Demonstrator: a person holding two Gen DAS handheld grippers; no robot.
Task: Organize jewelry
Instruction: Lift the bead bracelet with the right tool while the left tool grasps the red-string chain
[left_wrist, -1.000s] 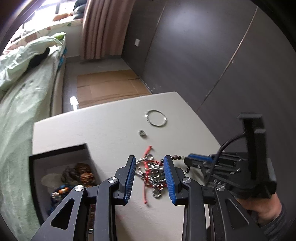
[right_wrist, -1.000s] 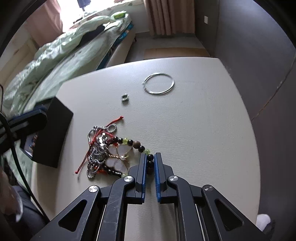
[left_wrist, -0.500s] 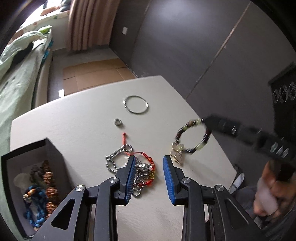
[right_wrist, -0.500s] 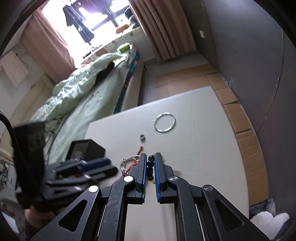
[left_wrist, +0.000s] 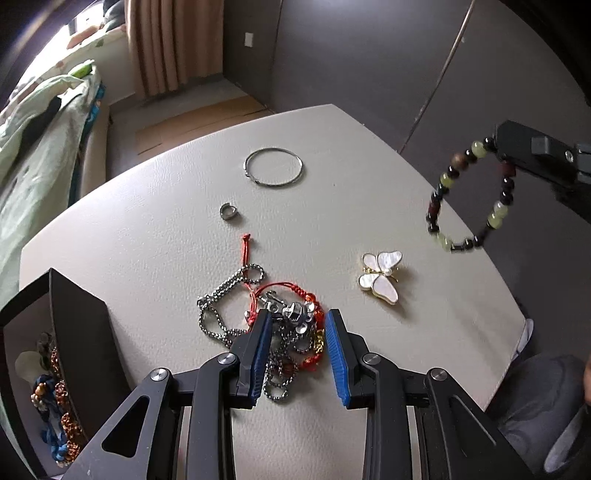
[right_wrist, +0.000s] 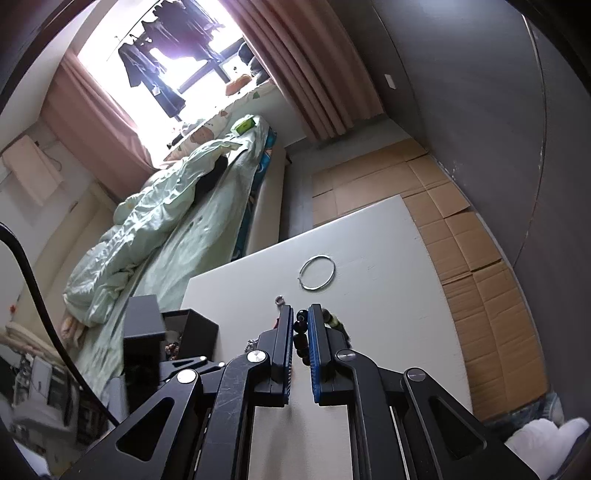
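Left gripper (left_wrist: 295, 328) first: I have it hovering low over the off-white table (left_wrist: 155, 221) with its blue-padded jaws spread wide and holding nothing. Between and just beyond the pads lies the tangled heap of silver ball chain, red cord and small metal charms (left_wrist: 280, 314), resting on the table.

At nine o'clock from that heap, at the table's near left edge, sits the open black jewelry box (left_wrist: 79, 332), with beaded bracelets in brown, blue and pale tones inside it. At twelve o'clock from the heap I see the small silver ring (left_wrist: 229, 213), and beyond it, further toward the far edge, the large thin silver bangle (left_wrist: 274, 171); the two are apart from each other. At two o'clock from the heap lies the white mother-of-pearl butterfly brooch with gold trim (left_wrist: 380, 280), flat on the table and clear of the tangle.

At the far right, the right gripper (right_wrist: 300, 325) is raised off the table, its jaws pinched nearly together on the bracelet of dark, brown and pale green beads (left_wrist: 467, 192). From my left wrist view the loop dangles in the air below the black fingers, over the table's right edge. From my right wrist view a few dark beads show squeezed between the blue pads.
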